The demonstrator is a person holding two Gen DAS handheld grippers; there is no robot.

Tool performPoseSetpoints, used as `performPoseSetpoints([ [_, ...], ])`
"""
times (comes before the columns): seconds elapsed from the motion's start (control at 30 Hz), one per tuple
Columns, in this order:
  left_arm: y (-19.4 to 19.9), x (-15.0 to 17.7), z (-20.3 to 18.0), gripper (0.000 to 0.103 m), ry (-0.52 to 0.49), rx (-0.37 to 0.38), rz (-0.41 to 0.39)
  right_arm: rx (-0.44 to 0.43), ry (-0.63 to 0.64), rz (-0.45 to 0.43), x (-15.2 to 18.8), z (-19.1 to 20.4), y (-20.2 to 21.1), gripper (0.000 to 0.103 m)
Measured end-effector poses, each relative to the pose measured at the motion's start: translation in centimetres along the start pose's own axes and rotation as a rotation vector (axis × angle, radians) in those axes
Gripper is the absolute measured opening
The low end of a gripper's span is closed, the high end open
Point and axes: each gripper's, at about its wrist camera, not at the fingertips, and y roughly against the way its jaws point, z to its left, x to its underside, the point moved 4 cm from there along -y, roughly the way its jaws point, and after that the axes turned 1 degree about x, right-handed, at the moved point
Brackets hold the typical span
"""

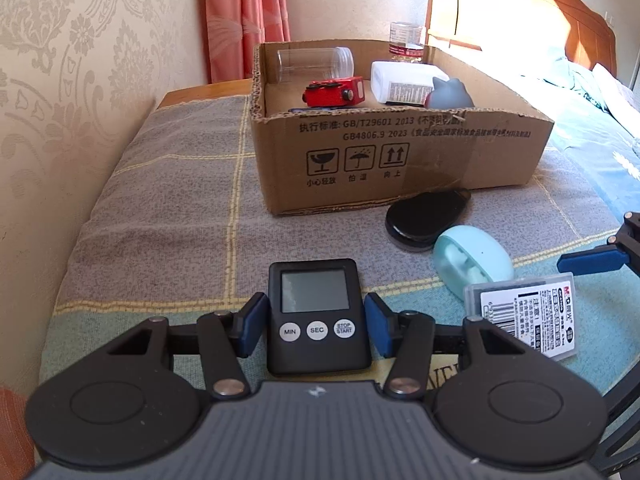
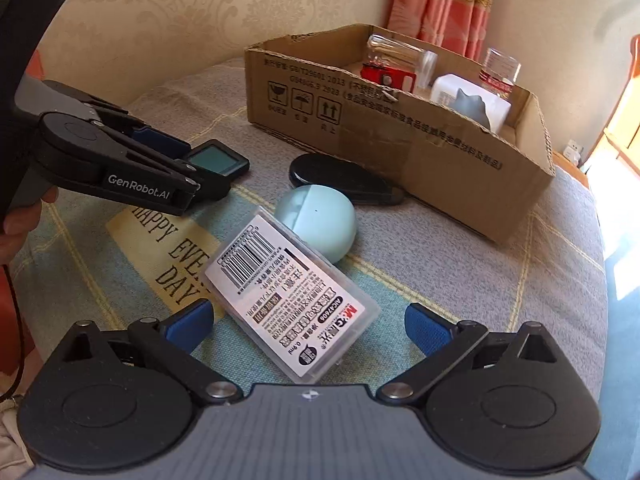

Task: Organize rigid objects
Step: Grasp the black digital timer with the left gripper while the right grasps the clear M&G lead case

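- Left gripper (image 1: 316, 326), in the left wrist view, pinches a black timer (image 1: 316, 316): both blue pads press its sides just above the MIN, SEC and STOP/START buttons. The timer lies flat on a checked cloth (image 1: 168, 232).
- Beyond it stands an open cardboard box (image 1: 400, 152) holding a clear jar (image 1: 314, 65), a red toy (image 1: 334, 91), a white bottle (image 1: 400, 82) and a grey figure (image 1: 450, 94).
- Between box and timer, to the right, lie a black oval case (image 1: 424, 220), touching a pale blue case (image 1: 472, 266), and a labelled clear plastic case (image 1: 524, 316).
- Right gripper (image 2: 310, 326), in the right wrist view, stands spread wide, its pads either side of the near end of the labelled case (image 2: 292, 300) and clear of it.
- That case rests on the cloth (image 2: 460, 240), its far end against the blue case (image 2: 320, 220); the black oval (image 2: 340, 178) is behind, by the box (image 2: 420, 140).
- At left, the other gripper (image 2: 208, 168) clamps the timer (image 2: 218, 159), and part of a hand (image 2: 20, 220) shows.
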Motion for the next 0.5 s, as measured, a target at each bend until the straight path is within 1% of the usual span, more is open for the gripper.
performPoseSetpoints([
  [0.13,0.3,0.3,0.5,0.052,0.013,-0.009,0.000,-0.016,0.080,-0.011,-0.9,1.2,-0.4,0.103],
  [0.23,0.4,0.4,0.5,0.052,0.017,-0.013,-0.001,0.043,0.090,0.023,-1.4,1.5,-0.6,0.103],
  [0.27,0.4,0.5,0.5,0.052,0.016,-0.012,-0.001,0.054,0.071,0.031,-1.4,1.4,-0.5,0.103],
  [0.33,0.4,0.5,0.6,0.052,0.015,-0.009,-0.001,0.065,0.008,0.074,-1.0,0.9,-0.2,0.103],
  [0.4,0.4,0.5,0.7,0.052,0.011,-0.006,0.000,0.059,-0.066,0.139,-0.1,0.5,0.1,0.103],
  [0.47,0.5,0.6,0.8,0.052,0.012,-0.007,0.000,-0.010,-0.130,0.171,0.6,0.5,0.5,0.103],
  [0.5,0.6,0.6,0.9,0.052,0.011,-0.006,-0.001,-0.040,-0.153,0.173,0.7,0.6,0.7,0.103],
])
